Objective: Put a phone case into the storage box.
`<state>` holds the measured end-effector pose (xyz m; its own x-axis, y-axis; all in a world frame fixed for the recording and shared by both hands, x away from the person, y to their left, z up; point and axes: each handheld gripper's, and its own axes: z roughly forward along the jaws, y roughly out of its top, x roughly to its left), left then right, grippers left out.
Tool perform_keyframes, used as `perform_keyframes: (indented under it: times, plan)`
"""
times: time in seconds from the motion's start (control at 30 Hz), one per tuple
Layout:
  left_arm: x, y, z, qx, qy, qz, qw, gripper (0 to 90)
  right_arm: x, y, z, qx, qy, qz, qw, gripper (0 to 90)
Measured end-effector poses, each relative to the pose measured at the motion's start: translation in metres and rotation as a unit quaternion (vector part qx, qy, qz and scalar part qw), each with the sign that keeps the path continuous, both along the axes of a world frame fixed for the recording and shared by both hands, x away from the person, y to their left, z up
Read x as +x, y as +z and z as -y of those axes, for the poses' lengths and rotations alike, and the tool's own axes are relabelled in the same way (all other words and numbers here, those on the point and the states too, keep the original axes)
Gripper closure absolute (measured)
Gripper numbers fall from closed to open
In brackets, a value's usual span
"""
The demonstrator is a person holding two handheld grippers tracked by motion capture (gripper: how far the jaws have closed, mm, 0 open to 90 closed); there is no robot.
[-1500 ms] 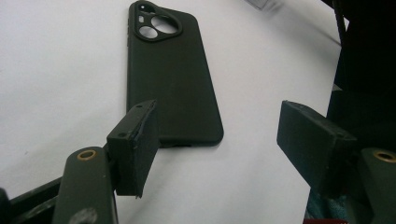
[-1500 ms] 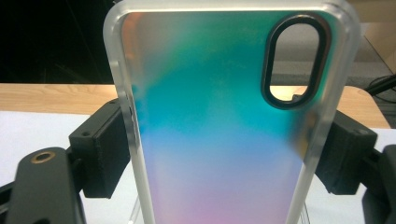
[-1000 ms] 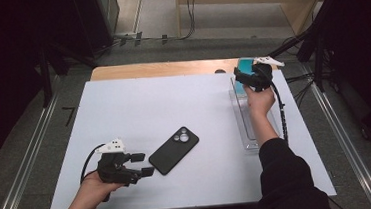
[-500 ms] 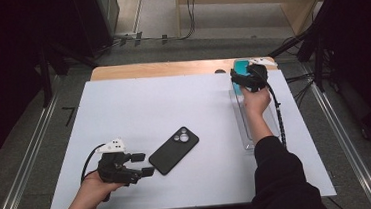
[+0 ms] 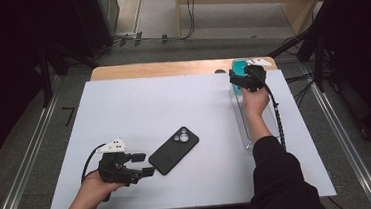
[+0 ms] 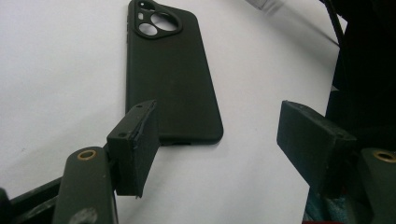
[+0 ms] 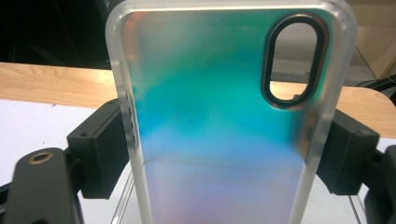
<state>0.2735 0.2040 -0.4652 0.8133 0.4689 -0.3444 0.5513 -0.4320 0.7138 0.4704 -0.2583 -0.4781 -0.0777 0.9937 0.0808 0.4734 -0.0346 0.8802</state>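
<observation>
A black phone (image 5: 173, 149) (image 6: 173, 74) lies camera side up on the white table (image 5: 173, 100), near the front middle. My left gripper (image 5: 144, 164) (image 6: 224, 144) sits just left of the phone, open, with its jaws spread at the phone's near end and nothing pressed between them. Over the table's far right stands a translucent teal phone case (image 5: 239, 67) (image 7: 224, 116) with an oval camera cutout. My right gripper (image 5: 239, 77) (image 7: 224, 151) is shut on it, pads against the case's two long edges.
A clear tray (image 5: 244, 130) lies along the right side of the table under the right forearm. A wooden strip (image 5: 160, 69) edges the far side. Cables run over the floor beyond, and metal rails flank the table.
My right gripper has shifted slightly left with the phone case, and the teal face now shows more from above. The left gripper and the black phone have not moved.
</observation>
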Motion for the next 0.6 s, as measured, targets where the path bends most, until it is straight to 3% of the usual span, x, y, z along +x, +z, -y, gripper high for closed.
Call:
perform_keyframes:
  times: [0.6]
  plan:
    - [0.0007,-0.0001,-0.0003,-0.001,0.002,-0.003,1.0000,29.9,0.0049,-0.0005,0.0028,0.010,-0.001,-0.019,0.9998,12.6]
